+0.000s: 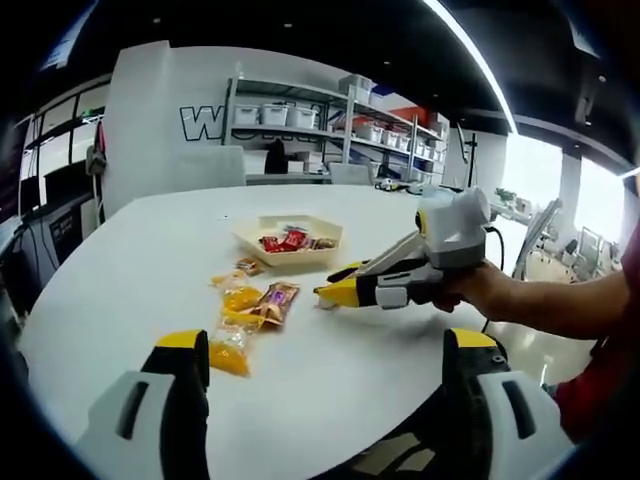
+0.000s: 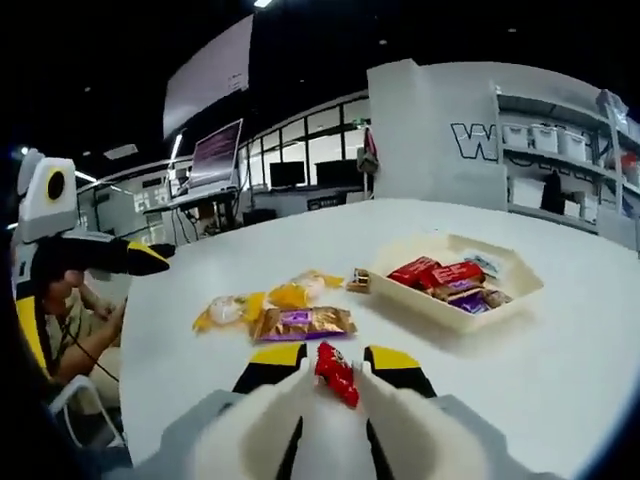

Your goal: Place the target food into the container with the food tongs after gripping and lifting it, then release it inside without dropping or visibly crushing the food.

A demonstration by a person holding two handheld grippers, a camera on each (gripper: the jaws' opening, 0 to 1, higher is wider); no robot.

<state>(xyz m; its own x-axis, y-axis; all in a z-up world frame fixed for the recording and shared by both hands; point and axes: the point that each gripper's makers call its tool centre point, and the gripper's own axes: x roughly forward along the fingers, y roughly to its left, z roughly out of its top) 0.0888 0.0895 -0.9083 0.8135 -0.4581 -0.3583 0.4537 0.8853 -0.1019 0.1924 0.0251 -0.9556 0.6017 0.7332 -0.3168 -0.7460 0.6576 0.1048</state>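
While the right hand-held gripper pinches a red-wrapped snack between its yellow-tipped jaws at the lower centre of the right gripper view, the cream tray sits right of centre, already holding several wrapped pieces. Grasping looks done; carrying over and releasing remain. The left hand-held gripper is spread wide, empty, above the white table.

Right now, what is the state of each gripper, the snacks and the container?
Right gripper: shut on the red snack packet, held above the table.
Left gripper: open, holding nothing.
Cream tray: upright on the white table, partly filled with wrapped snacks.
Purple-gold packet: lying flat on the table.
Yellow packets: lying loose beside it.
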